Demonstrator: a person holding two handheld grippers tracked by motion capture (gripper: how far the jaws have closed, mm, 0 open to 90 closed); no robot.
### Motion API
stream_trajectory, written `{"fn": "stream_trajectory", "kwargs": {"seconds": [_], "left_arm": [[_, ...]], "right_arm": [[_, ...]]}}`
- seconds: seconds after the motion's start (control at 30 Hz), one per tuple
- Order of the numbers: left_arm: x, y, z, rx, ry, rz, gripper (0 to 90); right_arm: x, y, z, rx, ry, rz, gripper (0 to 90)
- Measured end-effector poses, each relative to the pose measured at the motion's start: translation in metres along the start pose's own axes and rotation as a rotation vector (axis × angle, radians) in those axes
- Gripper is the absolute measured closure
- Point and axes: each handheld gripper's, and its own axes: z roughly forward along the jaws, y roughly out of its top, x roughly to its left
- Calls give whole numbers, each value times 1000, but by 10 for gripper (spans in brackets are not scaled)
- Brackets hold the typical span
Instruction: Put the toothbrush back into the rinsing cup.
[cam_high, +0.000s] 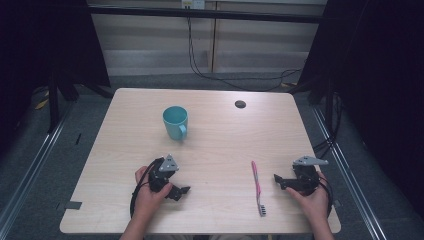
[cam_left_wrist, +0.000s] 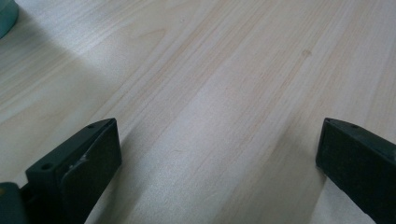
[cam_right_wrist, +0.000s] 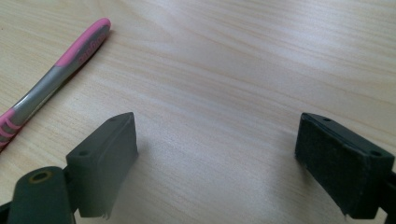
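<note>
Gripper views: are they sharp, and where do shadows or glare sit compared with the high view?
Left gripper view: table grain soft, shadow under both jaws, cup edge blurred at the corner. Right gripper view: toothbrush fairly sharp, pale glare band across the wood up top. High view: even light on the table, dark surroundings, faint shadow beside the cup.

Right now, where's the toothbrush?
In the high view the pink toothbrush lies flat on the table near its front edge, right of centre, just left of the right gripper, bristle end toward the person. The teal cup stands well away.
</note>
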Motion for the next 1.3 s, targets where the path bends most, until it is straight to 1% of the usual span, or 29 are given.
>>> {"fn": "stream_trajectory", "kwargs": {"seconds": [0.03, 0.07, 0.1, 0.13, 0.17, 0.27, 0.3, 0.33, 0.43, 0.5, 0.53, 0.57, 0.67, 0.7, 0.73, 0.77, 0.87, 0.93, 0.97, 1.0, 1.03, 1.07, 1.1, 1.13, 1.17, 1.2, 1.23, 1.27, 1.3], "left_arm": [[0, 0, 0, 0, 0, 0, 0], [0, 0, 0, 0, 0, 0, 0], [0, 0, 0, 0, 0, 0, 0], [0, 0, 0, 0, 0, 0, 0], [0, 0, 0, 0, 0, 0, 0], [0, 0, 0, 0, 0, 1, 0], [0, 0, 0, 0, 0, 0, 0], [0, 0, 0, 0, 0, 0, 0], [0, 0, 0, 0, 0, 0, 0], [0, 0, 0, 0, 0, 1, 0], [0, 0, 0, 0, 0, 0, 0], [0, 0, 0, 0, 0, 0, 0], [0, 0, 0, 0, 0, 0, 0], [0, 0, 0, 0, 0, 0, 0], [0, 0, 0, -2, -1, 2, 0], [0, 0, 0, -2, -1, 2, 0], [0, 0, 0, 0, 0, 0, 0], [0, 0, 0, 0, 0, 0, 0], [0, 0, 0, -1, -1, 1, 0], [0, 0, 0, 1, 0, 0, 0], [0, 0, 0, 0, 0, 0, 0], [0, 0, 0, 1, 0, 1, 0], [0, 0, 0, 1, 0, 0, 0], [0, 0, 0, 0, 0, 0, 0], [0, 0, 0, 0, 0, 0, 0], [0, 0, 0, 1, 0, 1, 0], [0, 0, 0, 0, 0, 0, 0], [0, 0, 0, 1, 0, 0, 0], [0, 0, 0, 1, 0, 0, 0]], "right_arm": [[0, 0, 0, 0, 0, 0, 132], [1, 3, 0, 25, -1, -2, 144], [1, 3, 0, 25, -1, -2, 144], [1, 7, -1, 55, 1, -4, 157], [1, 7, -1, 55, 1, -4, 157], [2, 12, 0, 88, 17, -14, 175], [3, 18, 0, 109, 25, -12, 179], [3, 18, 0, 109, 25, -12, 179], [8, 33, -1, 121, 33, -16, 212], [9, 36, -1, 126, 35, -21, 218], [15, 45, -2, 138, 36, -37, 235], [15, 45, -2, 138, 36, -37, 235], [21, 55, -2, 151, 55, -31, 277], [23, 59, -1, 159, 58, -35, 277], [28, 66, 2, 186, 62, -46, 279], [28, 66, 2, 186, 62, -46, 279], [36, 75, 6, 209, 68, -71, 298], [42, 80, 10, 220, 83, -80, 339], [47, 82, 13, 244, 84, -83, 339], [47, 82, 13, 244, 84, -83, 339], [49, 84, 15, 248, 84, -94, 341], [50, 85, 16, 254, 86, -95, 345], [52, 86, 17, 262, 89, -87, 356], [53, 87, 18, 278, 97, -70, 368], [54, 87, 19, 285, 105, -68, 374], [56, 87, 20, 292, 104, -60, 382], [56, 87, 20, 302, 96, -62, 397], [58, 88, 21, 326, 95, -50, 426], [58, 88, 21, 326, 95, -50, 426]]}}
